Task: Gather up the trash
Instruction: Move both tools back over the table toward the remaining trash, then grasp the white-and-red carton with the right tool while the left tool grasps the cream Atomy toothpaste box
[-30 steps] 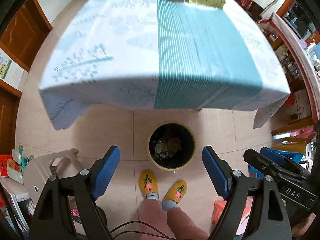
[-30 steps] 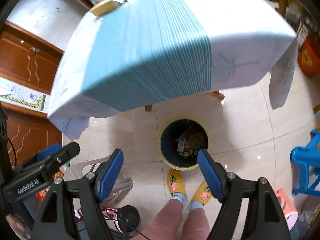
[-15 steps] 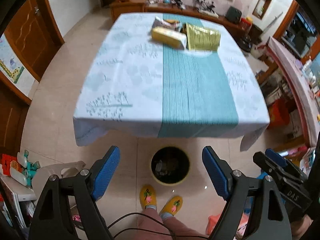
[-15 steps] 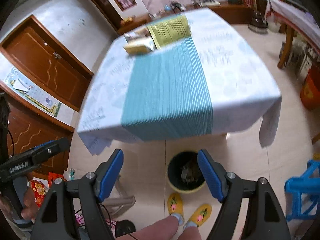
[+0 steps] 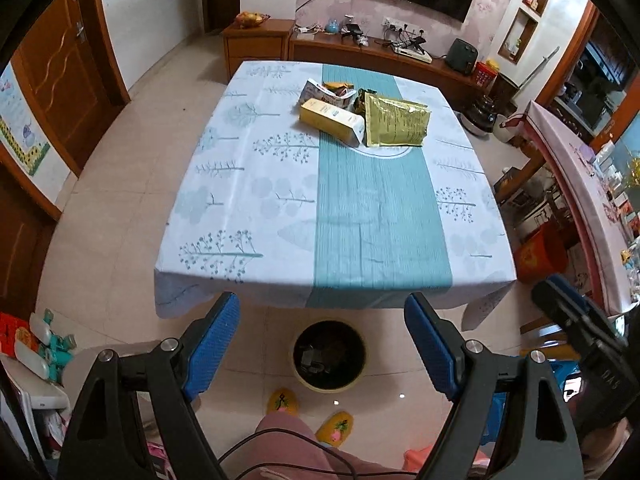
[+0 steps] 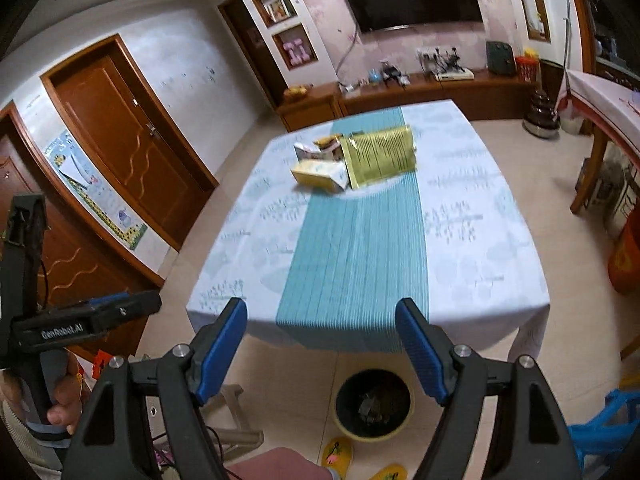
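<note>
A round bin (image 5: 329, 355) (image 6: 374, 403) with trash inside stands on the floor under the near edge of the table (image 5: 248, 216) (image 6: 480, 248). At the table's far end lie a yellow box (image 5: 330, 121) (image 6: 318, 174), a gold foil bag (image 5: 396, 121) (image 6: 380, 152) and smaller wrappers (image 5: 328, 92) (image 6: 316, 150). My left gripper (image 5: 322, 344) hangs open and empty above the bin, well short of the trash on the table. My right gripper (image 6: 322, 350) is also open and empty, held near the table's front edge.
A person's yellow slippers (image 5: 308, 414) stand just behind the bin. A grey plastic stool (image 6: 236, 412) is at the left, a blue stool (image 6: 604, 436) at the right. A low wooden cabinet (image 5: 372, 50) runs along the far wall; an orange container (image 6: 626, 258) sits right of the table.
Both grippers have risen and tipped upward, so the view has shifted from the bin to the whole table top with its trash. The jaws stayed open.
</note>
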Motion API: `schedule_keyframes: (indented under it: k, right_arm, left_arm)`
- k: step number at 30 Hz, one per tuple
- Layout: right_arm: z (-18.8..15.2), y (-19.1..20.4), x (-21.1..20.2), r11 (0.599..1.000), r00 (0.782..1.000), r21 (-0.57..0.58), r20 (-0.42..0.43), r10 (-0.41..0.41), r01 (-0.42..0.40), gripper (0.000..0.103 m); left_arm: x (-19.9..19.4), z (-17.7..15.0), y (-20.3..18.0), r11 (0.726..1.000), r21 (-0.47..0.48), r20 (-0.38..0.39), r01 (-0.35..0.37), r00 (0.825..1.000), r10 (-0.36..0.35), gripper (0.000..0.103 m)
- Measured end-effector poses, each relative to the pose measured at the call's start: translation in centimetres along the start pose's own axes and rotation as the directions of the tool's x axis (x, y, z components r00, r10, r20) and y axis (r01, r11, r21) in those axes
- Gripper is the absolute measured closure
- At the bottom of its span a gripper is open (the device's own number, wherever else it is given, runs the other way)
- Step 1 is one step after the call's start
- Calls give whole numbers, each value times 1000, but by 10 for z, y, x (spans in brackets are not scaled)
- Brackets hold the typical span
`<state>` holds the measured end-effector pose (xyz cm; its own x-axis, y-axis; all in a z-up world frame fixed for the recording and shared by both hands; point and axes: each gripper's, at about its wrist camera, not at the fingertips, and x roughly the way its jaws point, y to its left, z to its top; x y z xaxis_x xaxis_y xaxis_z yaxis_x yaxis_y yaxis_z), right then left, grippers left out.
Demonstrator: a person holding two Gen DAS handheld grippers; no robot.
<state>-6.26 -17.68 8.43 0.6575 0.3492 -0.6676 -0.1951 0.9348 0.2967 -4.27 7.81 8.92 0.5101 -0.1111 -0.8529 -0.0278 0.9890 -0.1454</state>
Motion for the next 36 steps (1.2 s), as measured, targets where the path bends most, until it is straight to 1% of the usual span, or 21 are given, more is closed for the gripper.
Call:
schedule_keyframes:
  k: [3,5,7,11,13,14,17,21,22,23,24,26,28,29,31,34,36]
  right_arm:
    - [8,2,3,1000,1000,3,7,11,-11,26]
    - [13,3,8,1000,1000,7,7,17,-17,30]
    - [21,5,18,1000,1000,8,1,22,-22,39]
    - [42,10,46,1000,1000,13,-22,7,-7,43]
    - [55,14,65,1000,999,22,-34,8,-7,46]
    - [62,16,73,1000,999,27,-37,8,-7,47]
    - [92,23,108,998,999,53,-42,-17,19,52]
    - [145,30,159,990,998,133,-52,-42,49,54]
    - [159,32,172,986,997,161,-57,-43,52,55]
    - [172,33,185,981,997,184,-60,-43,53,56]
    - [181,32,194,978,997,201,-62,-45,57,59]
    - [201,30,220,968,996,239,-63,-60,73,62]
    - [219,24,247,955,994,280,-74,-80,98,69]
    - [227,19,261,946,993,305,-84,-86,108,70]
    - [238,12,282,932,991,342,-94,-91,118,71]
    - [251,1,310,912,988,386,-114,-102,139,71]
    - [256,-5,325,896,988,421,-121,-99,141,71]
  left_arm:
    - [5,10,6,1000,13,4,-19,1000,19,23]
    - [10,19,10,1000,15,6,-25,1000,25,23]
    - [19,33,17,1000,19,9,-25,1000,25,23]
    - [43,70,32,999,40,2,2,1000,-2,23]
    - [60,98,41,998,63,-12,27,1000,-27,23]
    - [71,116,47,996,84,-23,41,999,-39,23]
    - [96,167,58,987,152,-47,55,998,-49,23]
    - [129,247,76,971,234,-62,56,997,-42,23]
    - [139,268,80,965,252,-69,66,996,-50,23]
    - [147,283,82,961,265,-73,73,996,-56,23]
    - [160,305,84,954,288,-80,82,995,-61,23]
    - [184,337,82,943,320,-98,95,993,-67,23]
    - [207,361,78,930,348,-115,117,990,-81,23]
    - [219,373,73,922,365,-127,127,988,-85,23]
    - [243,394,61,901,405,-153,159,983,-104,23]
    - [277,416,37,875,446,-191,190,975,-114,23]
    - [303,427,23,866,453,-224,212,967,-119,23]
